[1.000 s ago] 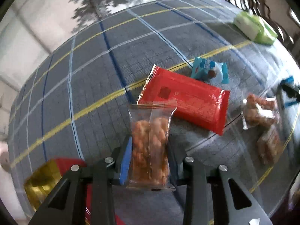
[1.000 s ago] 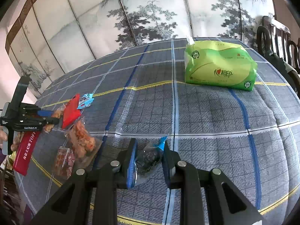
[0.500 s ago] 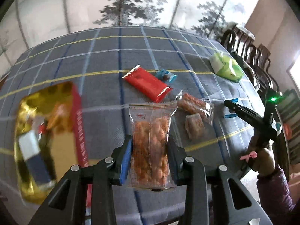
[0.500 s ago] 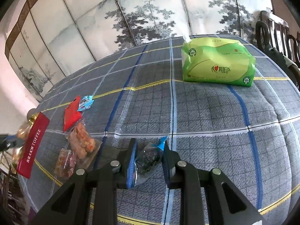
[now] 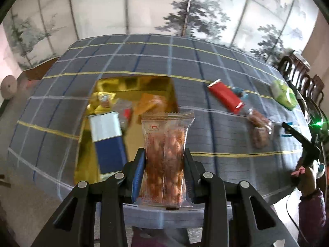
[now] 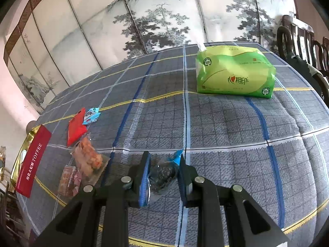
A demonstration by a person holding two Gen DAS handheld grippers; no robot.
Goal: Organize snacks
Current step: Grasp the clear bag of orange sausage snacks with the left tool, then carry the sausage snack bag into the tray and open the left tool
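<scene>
My left gripper [image 5: 164, 154] is shut on a clear packet of orange-brown nuts [image 5: 166, 156], held above the near table edge, just right of an open gold box [image 5: 131, 86] with a blue-and-silver carton [image 5: 107, 138] and several snacks in it. My right gripper [image 6: 164, 160] is shut on a small clear packet of dark snack with a blue end [image 6: 164, 170], low over the cloth. On the table lie a red packet [image 6: 77, 125], a small blue packet [image 6: 91, 116] and two clear snack bags [image 6: 88, 158]. The box's red side [image 6: 34, 160] shows at far left.
A green tissue pack [image 6: 234, 76] stands at the back right of the blue plaid tablecloth [image 6: 226, 127]. Dark wooden chairs [image 6: 304, 39] stand at the right edge. A painted screen [image 6: 144, 16] is behind the table. The right gripper [image 5: 298, 135] shows in the left wrist view.
My left gripper has swung left and back with the nut packet, so the gold box is now in front of it. The right gripper has hardly moved.
</scene>
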